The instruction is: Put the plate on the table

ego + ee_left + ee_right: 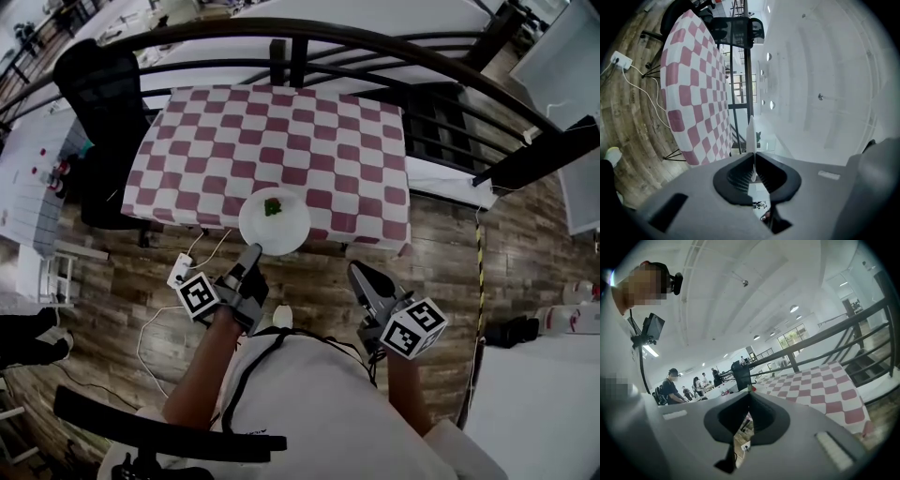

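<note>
Grip on the plate (274,221) comes from the left gripper (253,249), whose jaws are nearly together and clamped on the near rim; in the left gripper view the plate (751,136) shows edge-on between them. It reaches ahead of that claw over the near edge of the checked table (281,141), possibly resting on the cloth, though contact is hard to judge. A small green garnish (273,207) lies on it. The right gripper (357,271), just beside the left and short of the table, has its jaws together on nothing.
</note>
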Tool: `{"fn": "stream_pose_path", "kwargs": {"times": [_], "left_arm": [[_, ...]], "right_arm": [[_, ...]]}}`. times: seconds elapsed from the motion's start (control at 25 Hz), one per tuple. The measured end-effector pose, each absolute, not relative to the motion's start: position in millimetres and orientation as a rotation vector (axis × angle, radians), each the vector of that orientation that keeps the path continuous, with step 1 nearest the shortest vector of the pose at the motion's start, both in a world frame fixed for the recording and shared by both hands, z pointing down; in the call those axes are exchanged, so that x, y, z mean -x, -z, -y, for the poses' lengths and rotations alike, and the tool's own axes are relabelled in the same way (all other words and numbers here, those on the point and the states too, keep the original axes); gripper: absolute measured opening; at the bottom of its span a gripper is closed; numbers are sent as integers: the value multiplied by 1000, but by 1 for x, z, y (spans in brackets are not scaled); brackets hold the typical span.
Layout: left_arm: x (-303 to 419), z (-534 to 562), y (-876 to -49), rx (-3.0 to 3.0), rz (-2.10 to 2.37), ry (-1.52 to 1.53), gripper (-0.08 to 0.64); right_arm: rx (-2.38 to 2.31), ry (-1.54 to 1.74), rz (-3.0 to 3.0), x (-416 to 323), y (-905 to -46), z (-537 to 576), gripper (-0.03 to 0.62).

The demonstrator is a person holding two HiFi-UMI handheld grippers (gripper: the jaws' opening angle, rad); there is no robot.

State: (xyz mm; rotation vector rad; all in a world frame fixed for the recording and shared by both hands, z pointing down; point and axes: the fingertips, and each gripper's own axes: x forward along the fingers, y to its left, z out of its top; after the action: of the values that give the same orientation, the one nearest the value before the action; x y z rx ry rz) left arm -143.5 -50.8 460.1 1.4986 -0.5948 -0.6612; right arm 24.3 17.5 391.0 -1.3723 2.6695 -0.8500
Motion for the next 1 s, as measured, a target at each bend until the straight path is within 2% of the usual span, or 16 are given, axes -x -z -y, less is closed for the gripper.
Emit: {"fn": "stream_pose_path", "kwargs": {"times": [1.0], "left_arm": [[168, 89, -471, -1496, 598, 636, 21]], "right_arm": [[1412, 971, -2623, -10, -418, 13, 8]]}}
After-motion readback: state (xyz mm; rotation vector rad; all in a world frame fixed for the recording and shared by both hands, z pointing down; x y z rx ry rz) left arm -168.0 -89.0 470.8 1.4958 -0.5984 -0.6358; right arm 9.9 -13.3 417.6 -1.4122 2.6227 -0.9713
